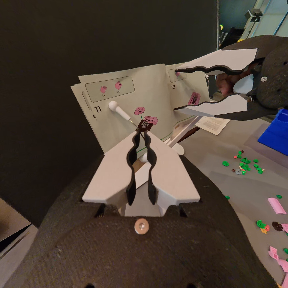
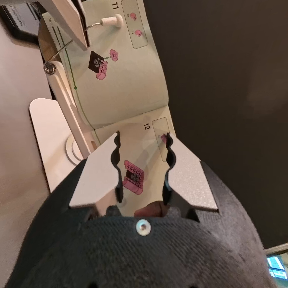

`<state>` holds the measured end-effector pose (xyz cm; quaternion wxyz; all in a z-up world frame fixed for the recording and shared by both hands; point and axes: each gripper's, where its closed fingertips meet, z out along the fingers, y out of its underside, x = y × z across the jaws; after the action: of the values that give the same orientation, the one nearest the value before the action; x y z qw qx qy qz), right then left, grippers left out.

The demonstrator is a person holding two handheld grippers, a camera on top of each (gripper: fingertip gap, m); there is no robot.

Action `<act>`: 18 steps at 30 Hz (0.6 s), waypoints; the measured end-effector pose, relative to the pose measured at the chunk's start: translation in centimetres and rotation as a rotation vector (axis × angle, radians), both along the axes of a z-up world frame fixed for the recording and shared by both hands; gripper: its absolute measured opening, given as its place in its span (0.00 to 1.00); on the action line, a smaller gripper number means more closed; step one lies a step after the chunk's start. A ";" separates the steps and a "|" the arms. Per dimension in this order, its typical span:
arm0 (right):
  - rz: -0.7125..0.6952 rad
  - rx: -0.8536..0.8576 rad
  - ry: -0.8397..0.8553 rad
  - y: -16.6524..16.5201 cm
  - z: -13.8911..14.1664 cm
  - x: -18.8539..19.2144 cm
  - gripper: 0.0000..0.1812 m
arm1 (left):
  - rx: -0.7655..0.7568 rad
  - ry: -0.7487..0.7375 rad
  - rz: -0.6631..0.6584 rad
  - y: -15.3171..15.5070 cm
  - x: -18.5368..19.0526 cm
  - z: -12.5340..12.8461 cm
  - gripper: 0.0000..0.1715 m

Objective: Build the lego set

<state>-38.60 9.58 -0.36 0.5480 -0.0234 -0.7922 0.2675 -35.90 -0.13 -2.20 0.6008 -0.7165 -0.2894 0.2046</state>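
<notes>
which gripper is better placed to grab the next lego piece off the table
Right, probably. The right gripper is open and empty at the instruction booklet, on the side where the loose pieces lie. The left gripper looks closed on the stand's wire page clip.

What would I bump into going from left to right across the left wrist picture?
Dark backdrop → white page-holder peg → left gripper, its fingertips pinching the peg's thin wire → right gripper, open against the instruction booklet → green loose pieces → blue bin.
</notes>
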 end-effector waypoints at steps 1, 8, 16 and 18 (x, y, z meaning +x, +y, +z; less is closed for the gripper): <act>0.000 0.000 -0.003 0.0 0.0 0.0 0.32 | 0.007 -0.007 -0.007 0.0 0.0 0.0 0.02; -0.015 -0.100 0.010 0.1 2.1 1.3 0.30 | 0.021 0.027 -0.020 -0.3 0.2 0.9 0.04; 0.070 -0.499 -0.128 -1.3 10.9 14.3 0.36 | 0.124 0.143 0.050 -3.8 2.9 7.4 0.08; 0.099 -0.671 -0.253 -1.5 11.3 18.5 0.36 | 0.146 0.174 0.051 -4.9 5.0 9.5 0.11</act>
<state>-20.08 8.03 10.93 0.3939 -0.1966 -0.7219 0.5339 -30.89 -5.06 7.26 0.6690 -0.6426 -0.2684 0.2597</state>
